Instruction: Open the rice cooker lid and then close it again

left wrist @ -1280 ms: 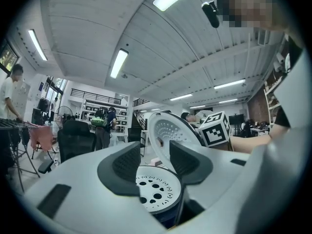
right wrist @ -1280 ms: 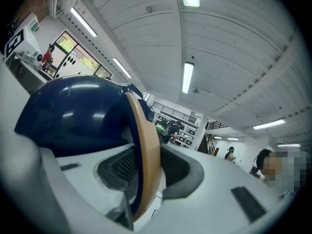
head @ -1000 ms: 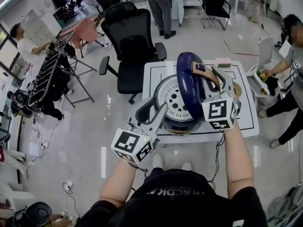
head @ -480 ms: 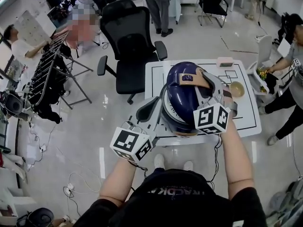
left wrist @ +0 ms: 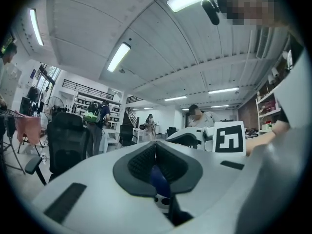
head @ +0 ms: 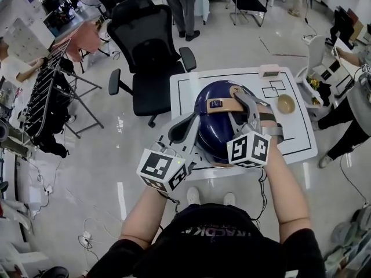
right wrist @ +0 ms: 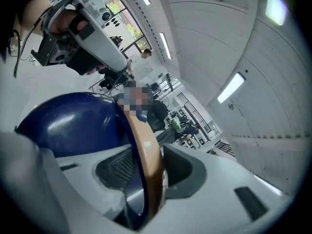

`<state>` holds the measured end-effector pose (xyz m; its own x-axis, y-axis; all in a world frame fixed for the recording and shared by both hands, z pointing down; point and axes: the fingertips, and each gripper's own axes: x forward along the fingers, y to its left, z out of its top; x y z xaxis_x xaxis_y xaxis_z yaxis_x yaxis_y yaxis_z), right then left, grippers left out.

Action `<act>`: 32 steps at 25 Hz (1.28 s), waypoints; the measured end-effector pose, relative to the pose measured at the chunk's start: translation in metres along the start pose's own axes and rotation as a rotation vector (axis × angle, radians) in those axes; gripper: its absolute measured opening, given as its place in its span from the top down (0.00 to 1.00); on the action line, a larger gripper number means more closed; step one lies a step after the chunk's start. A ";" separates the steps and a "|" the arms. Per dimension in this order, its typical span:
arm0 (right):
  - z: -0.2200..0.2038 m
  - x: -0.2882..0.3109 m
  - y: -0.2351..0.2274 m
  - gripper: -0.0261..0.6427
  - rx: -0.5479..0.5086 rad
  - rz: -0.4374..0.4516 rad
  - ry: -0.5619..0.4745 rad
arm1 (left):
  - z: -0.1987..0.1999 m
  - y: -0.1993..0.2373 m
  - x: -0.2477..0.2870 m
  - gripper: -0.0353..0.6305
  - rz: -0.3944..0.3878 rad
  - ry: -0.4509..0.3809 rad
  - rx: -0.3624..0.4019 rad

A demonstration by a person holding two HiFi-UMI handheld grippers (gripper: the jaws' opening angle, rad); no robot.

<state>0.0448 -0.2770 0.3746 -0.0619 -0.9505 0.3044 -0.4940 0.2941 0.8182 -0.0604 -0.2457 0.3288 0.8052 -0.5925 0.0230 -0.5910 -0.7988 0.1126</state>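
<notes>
I'm seeing the rice cooker (head: 215, 133) at centre frame on the table (head: 297, 138), lid (head: 211, 117) down. The right gripper (head: 250, 112) is straddling the tan lid handle (right wrist: 146, 165), which is running lengthwise between jaws that have just been opening. The left gripper (head: 188, 130), closed and empty, is idling lower left.

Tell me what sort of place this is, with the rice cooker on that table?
Most likely a shared lab or workshop, not a kitchen: the rice cooker sits on a white table marked with black lines, an office chair stands beside it, and a clothes rack stands on the open floor.
</notes>
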 end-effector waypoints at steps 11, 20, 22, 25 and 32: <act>0.001 0.015 0.023 0.72 -0.064 0.036 0.051 | -0.021 0.017 0.037 0.94 -0.076 0.071 0.007; -0.001 0.023 0.039 0.72 -0.121 0.053 0.093 | -0.044 0.019 0.060 0.94 -0.141 0.155 0.040; -0.002 0.026 0.042 0.72 -0.130 0.055 0.098 | -0.051 0.020 0.063 0.94 -0.146 0.172 0.042; -0.002 0.028 0.045 0.72 -0.142 0.062 0.111 | -0.058 0.023 0.065 0.94 -0.151 0.193 0.044; -0.001 0.031 0.055 0.71 -0.182 0.075 0.124 | -0.069 0.026 0.065 0.94 -0.153 0.226 0.055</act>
<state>0.0170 -0.2900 0.4294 0.0201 -0.9090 0.4163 -0.3271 0.3875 0.8619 -0.0199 -0.2976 0.4016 0.8718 -0.4314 0.2321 -0.4588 -0.8851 0.0779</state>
